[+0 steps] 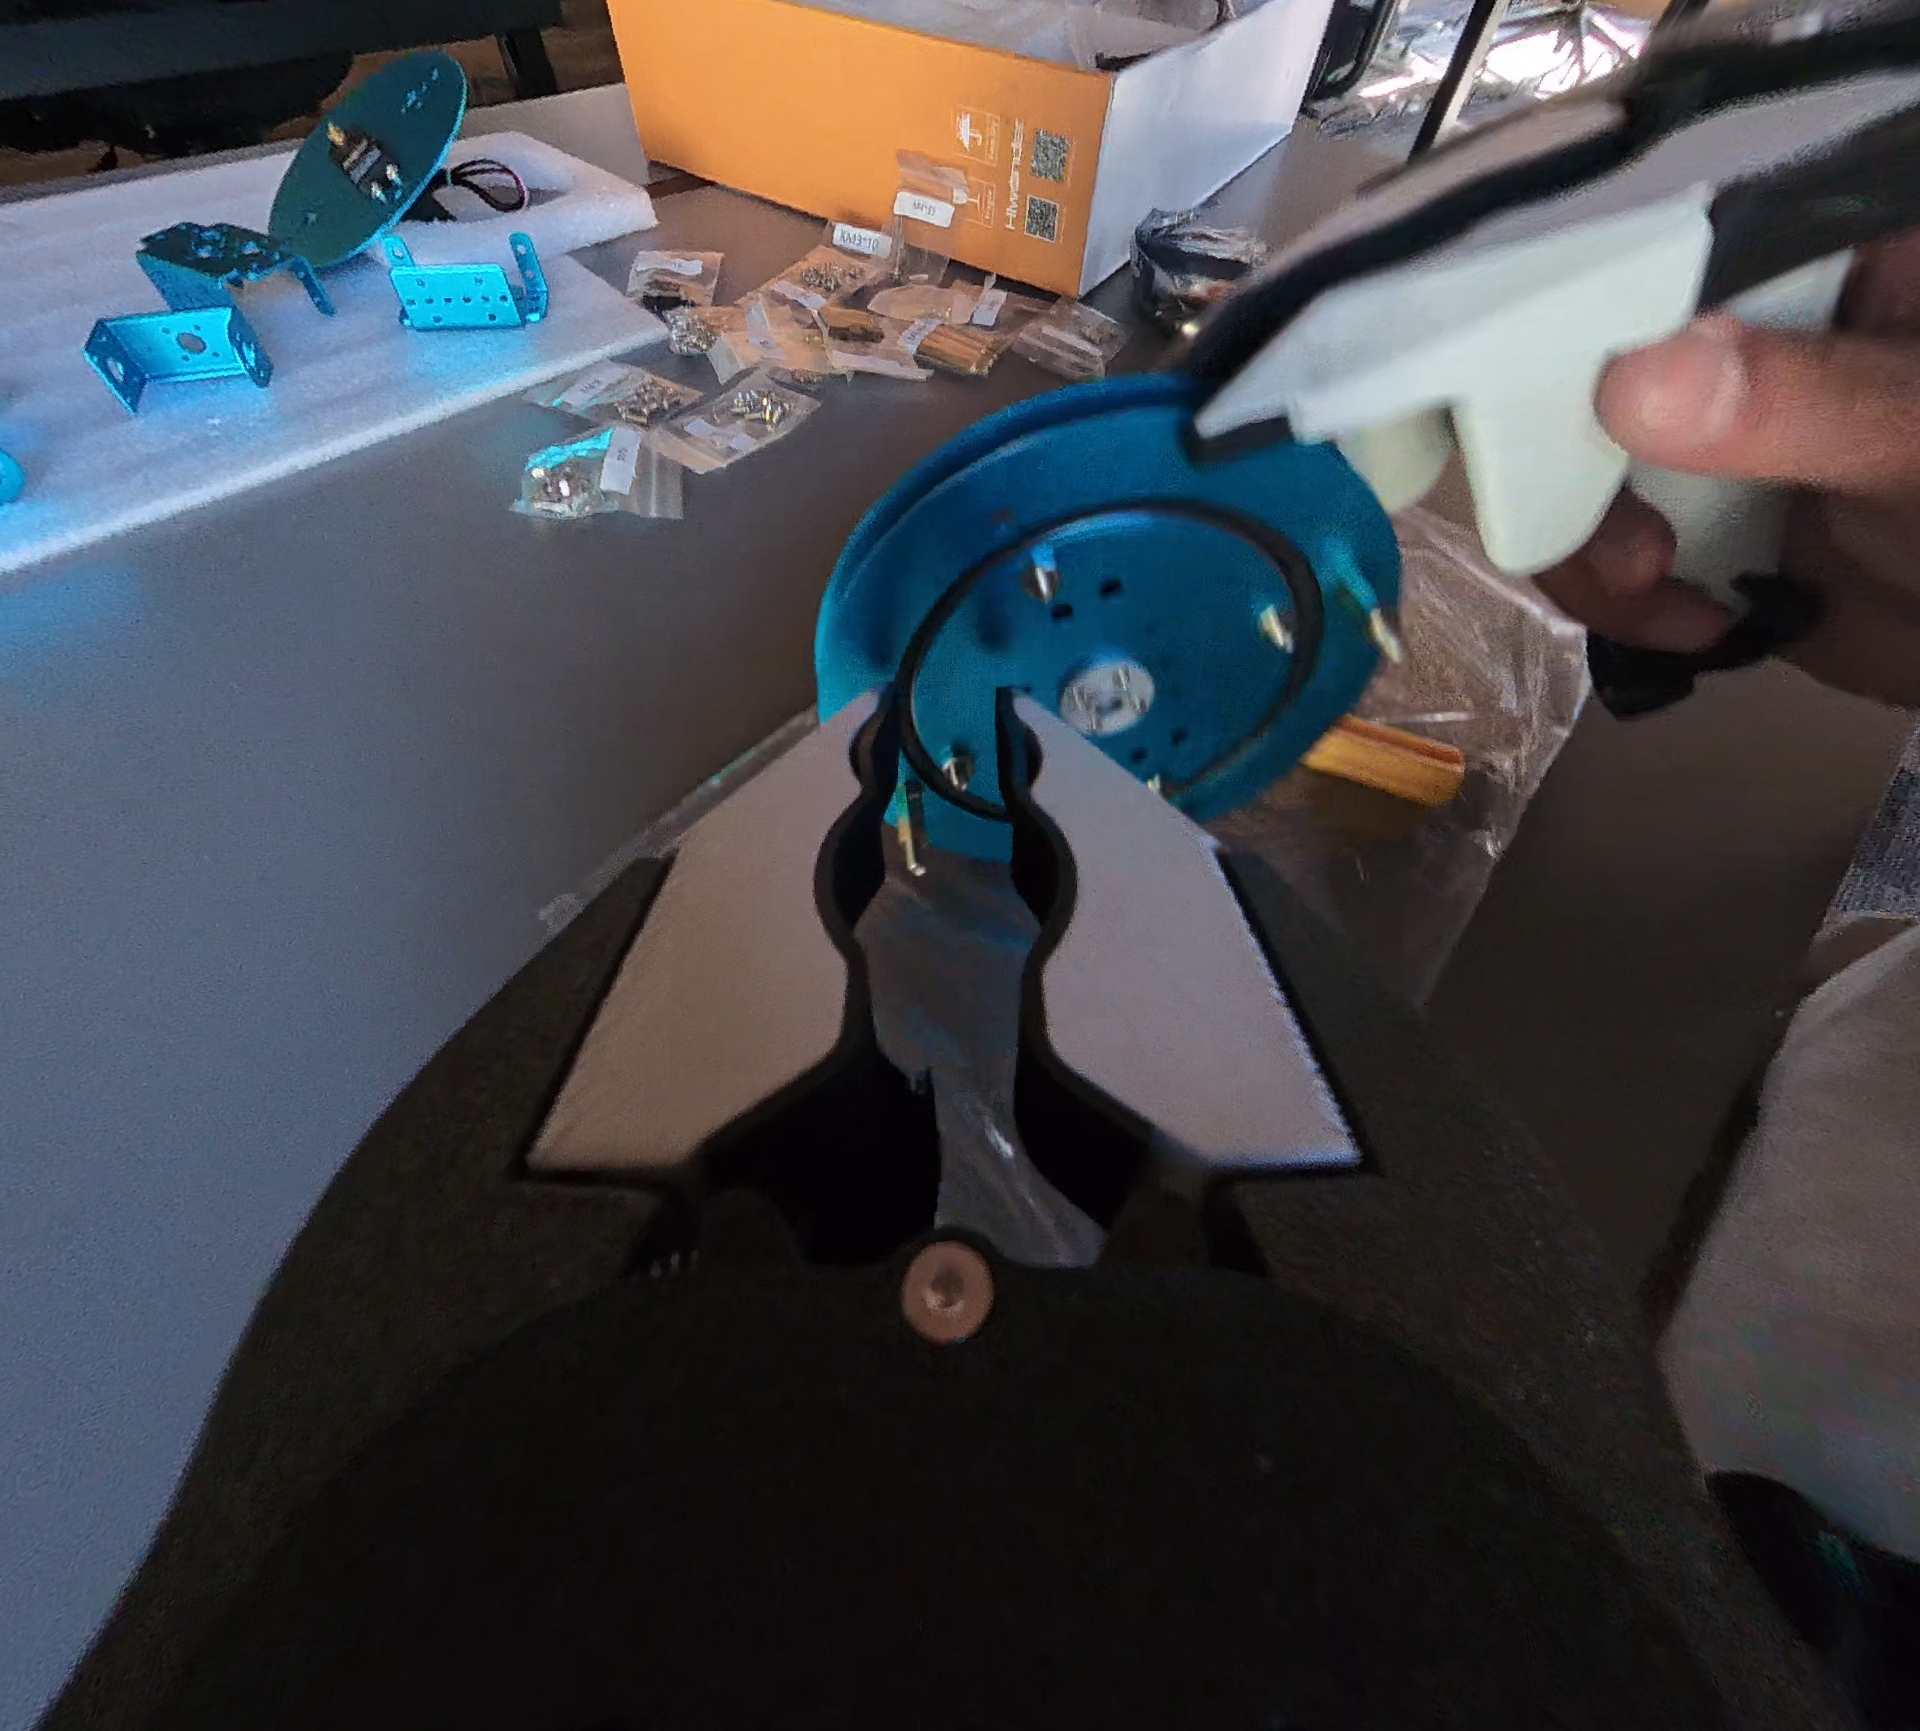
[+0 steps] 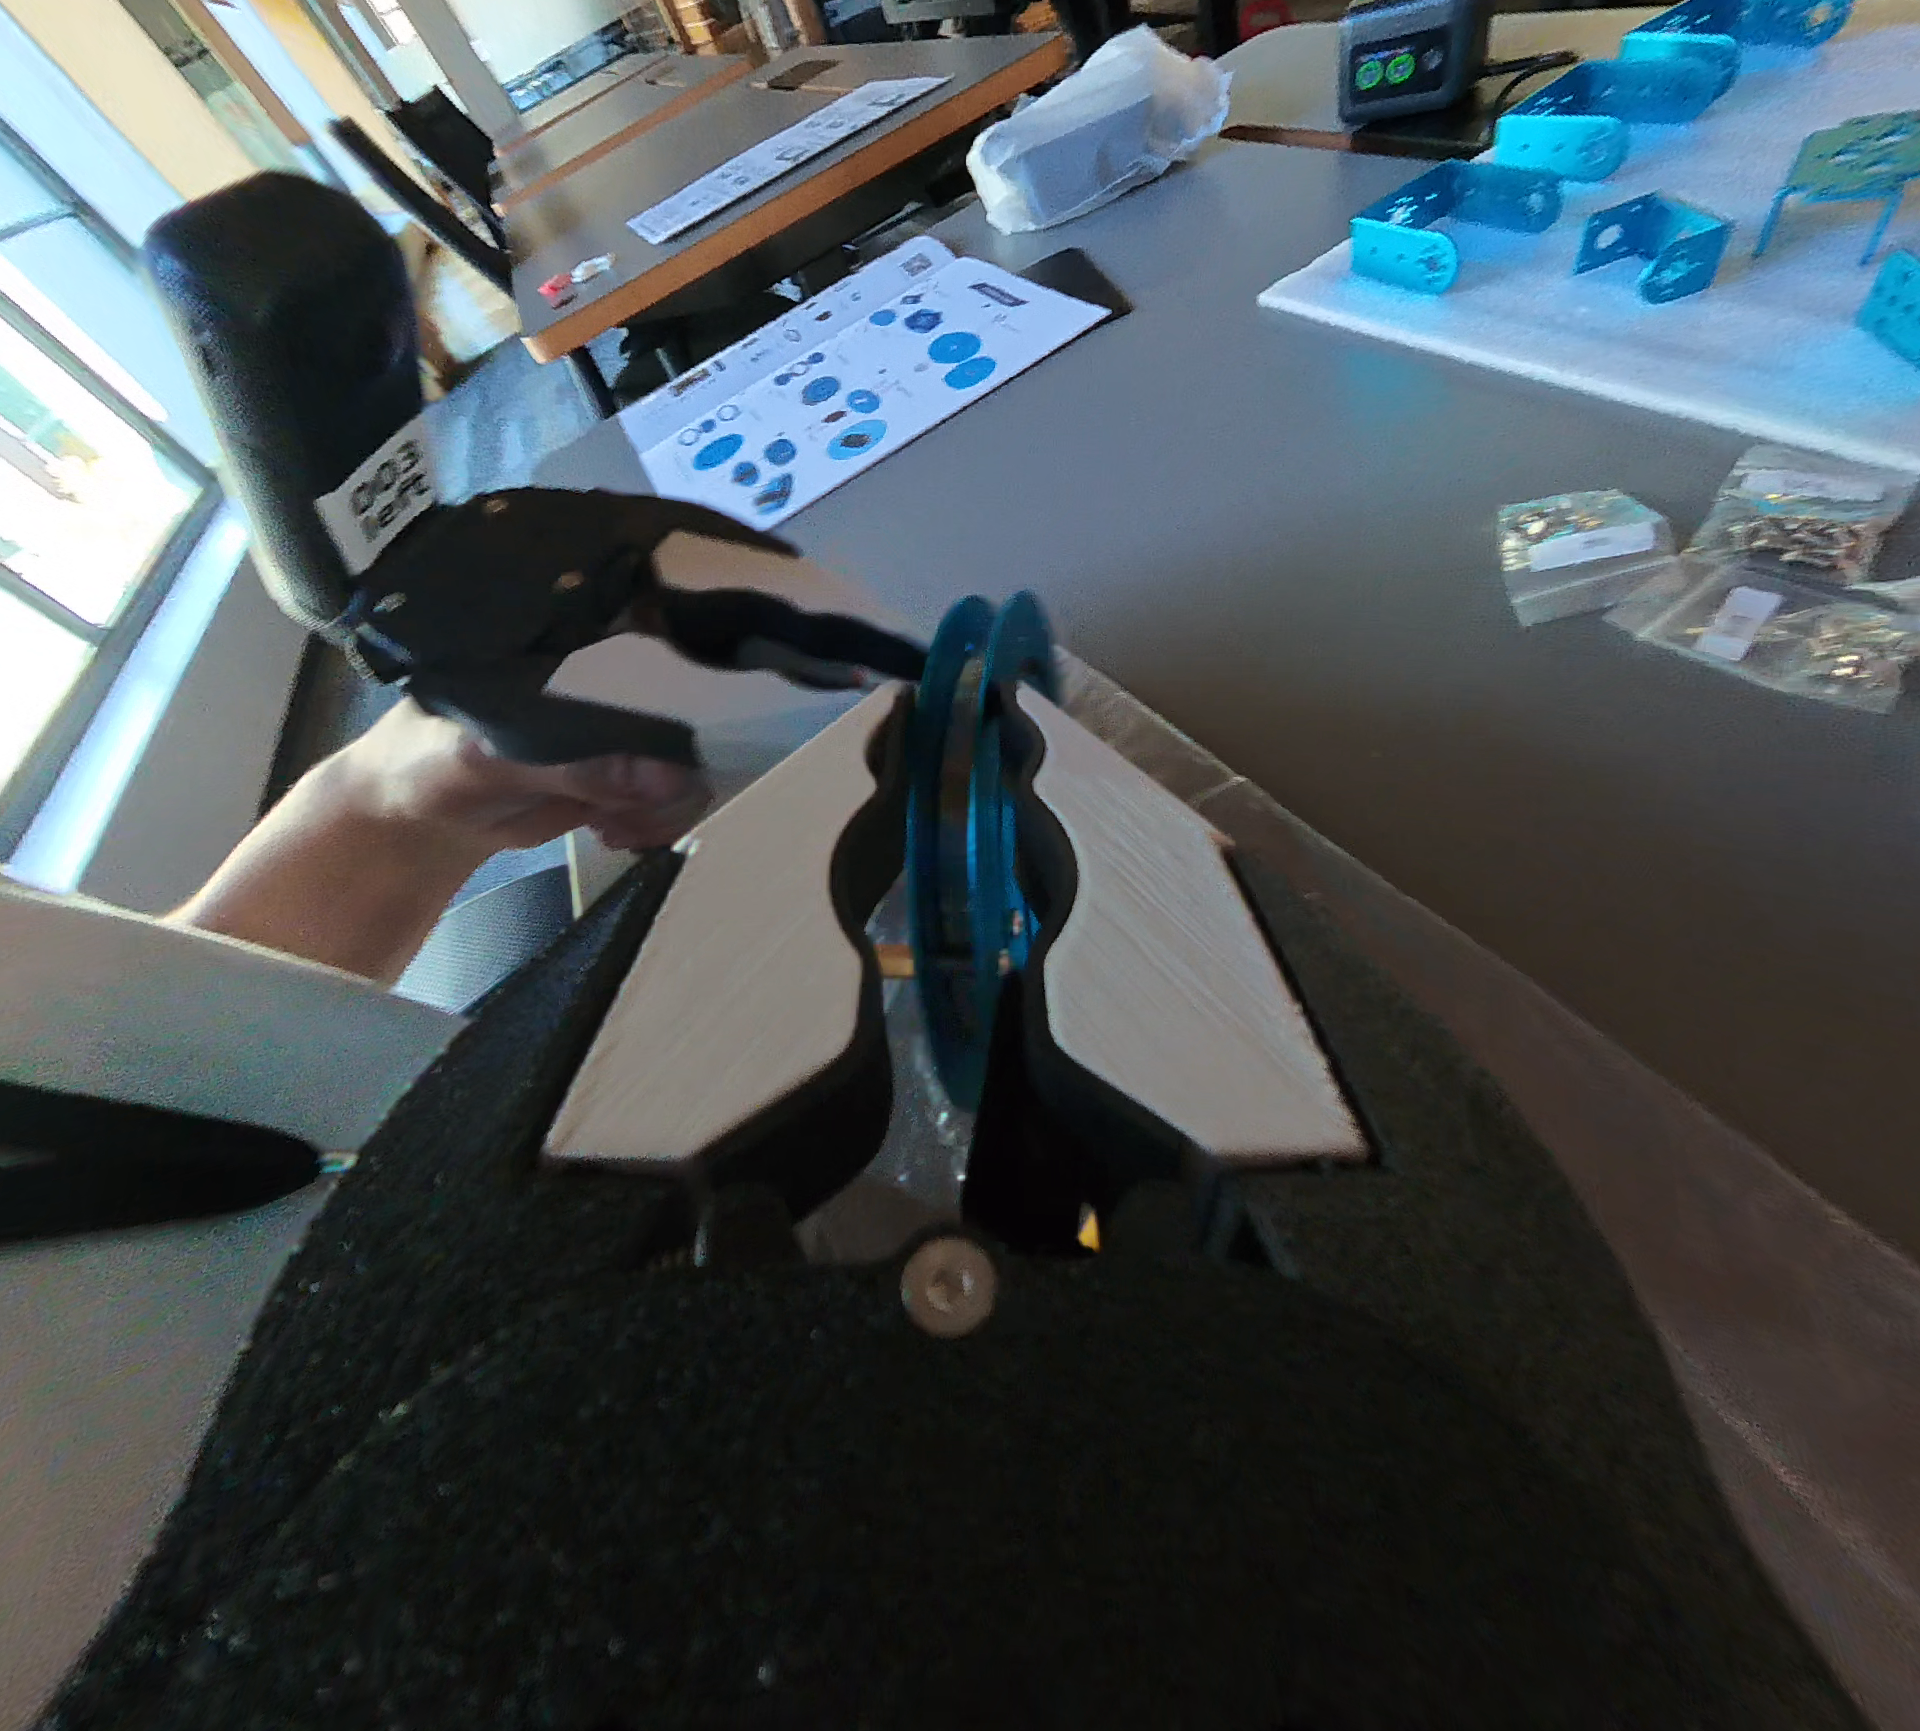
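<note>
A blue metal disc assembly, two round plates joined by screws and standoffs, is held in the air over the grey table. My left gripper is shut on its lower rim. My right gripper comes in from the upper right and clamps its top rim, with a hand behind it. In the right wrist view the disc assembly stands edge-on between the shut fingers of my right gripper. My left gripper reaches in from the left onto the far rim.
An open orange-and-white box stands at the back. Blue brackets lie on a white foam sheet. Small bags of screws are scattered beside it. An illustrated sheet, a wrapped grey package and a crinkled plastic bag lie nearby.
</note>
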